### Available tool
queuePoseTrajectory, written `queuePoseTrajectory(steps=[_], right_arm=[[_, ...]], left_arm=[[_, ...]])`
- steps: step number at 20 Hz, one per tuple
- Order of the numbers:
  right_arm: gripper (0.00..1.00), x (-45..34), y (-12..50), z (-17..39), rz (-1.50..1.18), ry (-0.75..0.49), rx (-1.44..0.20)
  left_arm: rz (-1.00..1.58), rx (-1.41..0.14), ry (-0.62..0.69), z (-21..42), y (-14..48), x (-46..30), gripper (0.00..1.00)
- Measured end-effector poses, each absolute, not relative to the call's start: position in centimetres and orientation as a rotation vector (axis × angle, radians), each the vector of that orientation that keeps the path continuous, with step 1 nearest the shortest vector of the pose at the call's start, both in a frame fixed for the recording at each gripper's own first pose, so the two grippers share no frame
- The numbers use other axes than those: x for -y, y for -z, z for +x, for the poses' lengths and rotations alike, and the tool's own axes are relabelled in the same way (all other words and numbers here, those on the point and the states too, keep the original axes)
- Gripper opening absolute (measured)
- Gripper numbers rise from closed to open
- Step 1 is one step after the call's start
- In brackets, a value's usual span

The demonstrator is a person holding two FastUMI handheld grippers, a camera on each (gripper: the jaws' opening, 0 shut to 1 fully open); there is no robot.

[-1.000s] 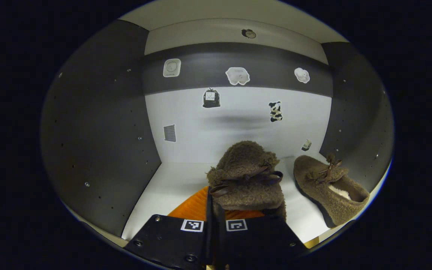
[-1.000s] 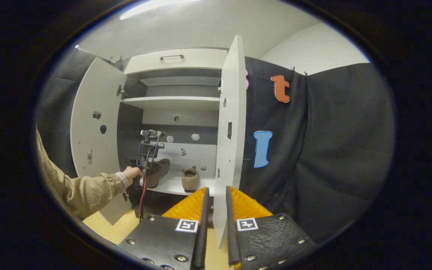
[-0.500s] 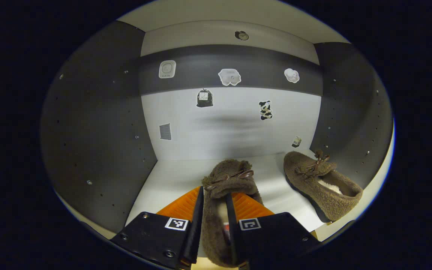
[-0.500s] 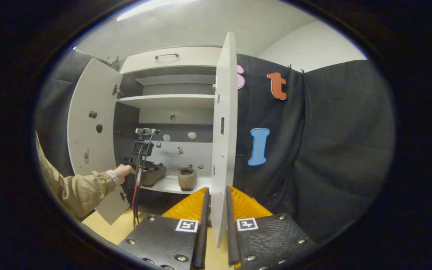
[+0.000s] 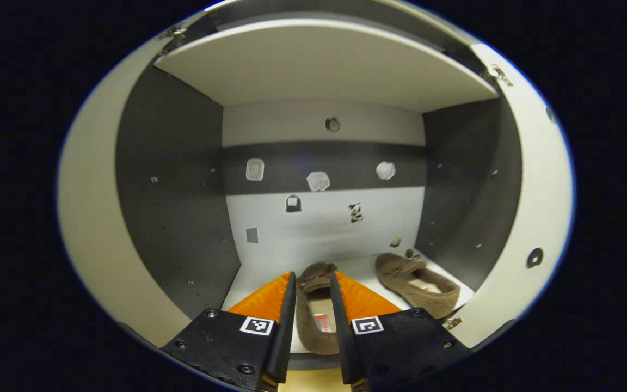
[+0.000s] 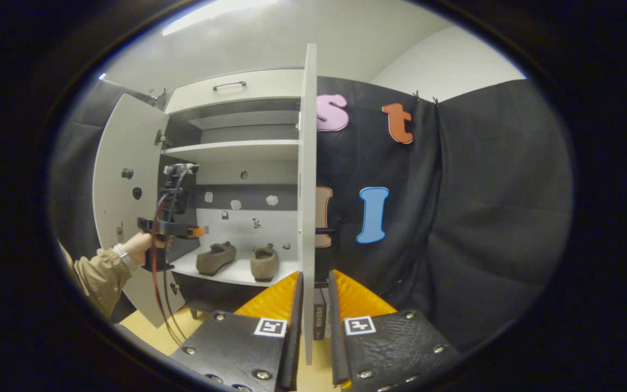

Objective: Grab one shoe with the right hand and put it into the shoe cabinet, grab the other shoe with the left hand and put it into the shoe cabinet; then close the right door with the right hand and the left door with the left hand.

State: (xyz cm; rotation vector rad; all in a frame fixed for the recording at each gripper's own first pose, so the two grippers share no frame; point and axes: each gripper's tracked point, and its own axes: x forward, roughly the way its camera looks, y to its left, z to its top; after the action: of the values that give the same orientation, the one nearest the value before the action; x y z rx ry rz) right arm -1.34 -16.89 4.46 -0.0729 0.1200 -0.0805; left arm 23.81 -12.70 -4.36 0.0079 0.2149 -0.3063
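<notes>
in the left gripper view the left gripper (image 5: 312, 305) sits at 6 o'clock, its two fingers parted with a gap between them, and through that gap one brown shoe (image 5: 313, 313) shows lying on the white lower shelf (image 5: 259, 275) of the shoe cabinet (image 5: 172, 179); the fingers hold nothing and the shoe lies beyond them on the shelf, toe toward the back wall. the other shoe (image 5: 417, 280) lies at about 4 o'clock on the same shelf, near the first but apart from it, angled toward the dark right side wall. small stickers (image 5: 319, 181) dot the back wall around the centre, and a white upper shelf (image 5: 324, 65) spans 12 o'clock. in the right gripper view the right gripper (image 6: 313, 321) is at 6 o'clock with its fingers slightly apart, and the edge of the open right door (image 6: 307, 218) stands upright in the gap between them; whether both fingers press on the door i cannot tell. at about 9 o'clock a hand (image 6: 142, 247) in a tan sleeve (image 6: 98, 275) holds the left gripper (image 6: 196, 231) in front of the open left door (image 6: 123, 218), outside the cabinet opening, with both shoes resting side by side on the lower shelf at about 8 o'clock from centre
</notes>
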Motion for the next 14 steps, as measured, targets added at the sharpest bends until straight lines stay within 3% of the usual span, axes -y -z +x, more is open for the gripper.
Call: queuePoseTrajectory(steps=[2, 5, 6, 8, 10, 14], right_arm=[[0.24, 18.1, -4.8, -0.1, -0.081, 0.093, -0.103], [0.38, 19.4, -4.9, 1.2, -0.077, 0.096, -0.096], [0.39, 19.6, -5.3, 1.8, -0.072, 0.094, -0.083], [0.52, 20.1, -5.2, 2.4, -0.069, 0.09, -0.072], [0.55, 20.4, -5.0, 3.2, -0.059, 0.081, -0.078], [0.55, 19.7, -4.2, 4.2, -0.024, 0.031, -0.103]], left_arm=[[-0.001, -0.189, 0.324, 21.2, 3.2, 12.3, 0.38], [0.028, -0.169, 0.356, 17.5, 2.0, 11.9, 0.39], [0.034, -0.16, 0.371, 16.4, 1.7, 12.0, 0.51], [0.046, -0.141, 0.387, 14.3, 0.7, 11.7, 0.75], [0.055, -0.12, 0.39, 12.2, -0.4, 11.2, 0.99], [0.065, -0.091, 0.372, 9.2, -2.4, 10.6, 0.98]])
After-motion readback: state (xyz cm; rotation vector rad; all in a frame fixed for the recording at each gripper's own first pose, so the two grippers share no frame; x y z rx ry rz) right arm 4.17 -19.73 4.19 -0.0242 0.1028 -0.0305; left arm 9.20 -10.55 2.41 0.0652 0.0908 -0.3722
